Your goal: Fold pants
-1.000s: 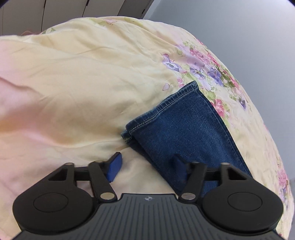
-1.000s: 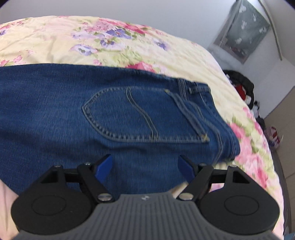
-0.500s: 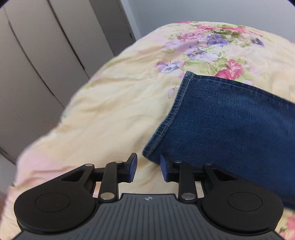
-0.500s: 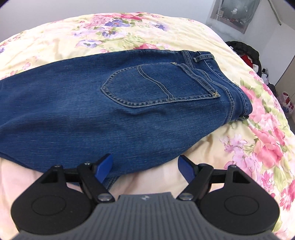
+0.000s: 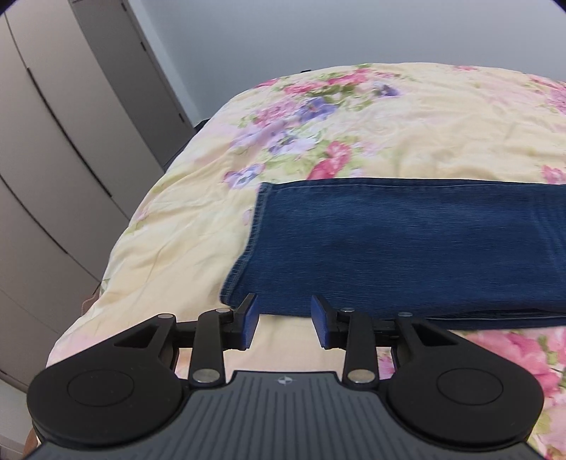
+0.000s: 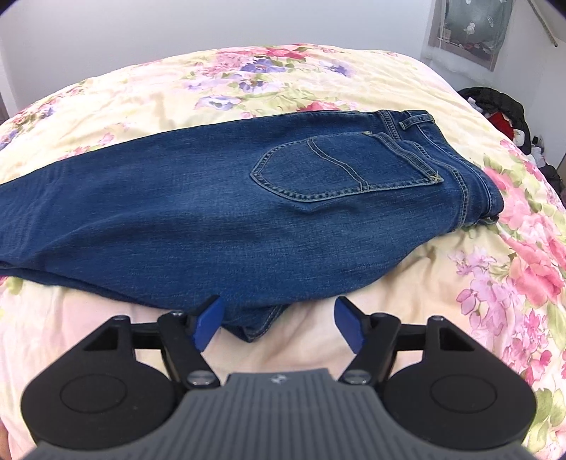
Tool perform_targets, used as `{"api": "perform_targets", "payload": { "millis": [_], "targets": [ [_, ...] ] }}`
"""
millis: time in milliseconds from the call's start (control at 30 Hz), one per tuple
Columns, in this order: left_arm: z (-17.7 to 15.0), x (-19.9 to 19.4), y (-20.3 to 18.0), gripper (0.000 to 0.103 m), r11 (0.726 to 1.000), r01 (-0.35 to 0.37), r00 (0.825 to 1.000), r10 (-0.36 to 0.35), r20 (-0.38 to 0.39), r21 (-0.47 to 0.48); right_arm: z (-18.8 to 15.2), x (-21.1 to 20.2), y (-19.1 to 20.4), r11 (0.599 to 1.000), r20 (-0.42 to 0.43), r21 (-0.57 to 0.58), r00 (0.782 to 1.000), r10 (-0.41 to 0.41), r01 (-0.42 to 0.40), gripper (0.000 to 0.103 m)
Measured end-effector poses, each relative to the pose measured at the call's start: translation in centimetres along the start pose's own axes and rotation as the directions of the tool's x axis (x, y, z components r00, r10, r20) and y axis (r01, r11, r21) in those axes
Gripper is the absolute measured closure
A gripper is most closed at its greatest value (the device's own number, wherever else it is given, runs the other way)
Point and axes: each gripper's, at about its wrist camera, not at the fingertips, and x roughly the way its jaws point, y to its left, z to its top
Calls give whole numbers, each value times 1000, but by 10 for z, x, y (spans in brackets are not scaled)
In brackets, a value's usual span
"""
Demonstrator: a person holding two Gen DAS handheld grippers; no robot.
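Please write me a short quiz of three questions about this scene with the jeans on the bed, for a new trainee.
1. True or false: the left gripper is clamped on the jeans.
2. Which part of the jeans lies nearest the left gripper: A) waistband, B) leg hem, C) back pocket?
3. What covers the bed under the jeans?

Key:
1. False; its jaws stand apart, no cloth between them.
2. B, the leg hem.
3. A floral bedspread, pale yellow.

Floral bedspread (image 5: 406, 134), grey wardrobe doors (image 5: 53, 159), wall picture (image 6: 470, 32).
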Motion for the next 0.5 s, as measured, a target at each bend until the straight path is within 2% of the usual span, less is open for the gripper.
{"api": "perform_targets", "payload": {
  "millis": [233, 367, 500],
  "targets": [
    [-8, -11, -31, 62, 998, 50, 999, -50, 3, 49, -15, -3, -12, 1000, 18, 14, 1000, 9, -9, 54],
    [-11, -7, -47, 62, 996, 64, 998, -64, -11, 66, -17, -4, -19, 998, 20, 53, 1000, 20, -21, 56],
    [-9, 1, -63, 62, 993, 74, 997, -72, -24, 91, -17, -1, -17, 999, 19, 43, 1000, 24, -24, 56]
  ]
}}
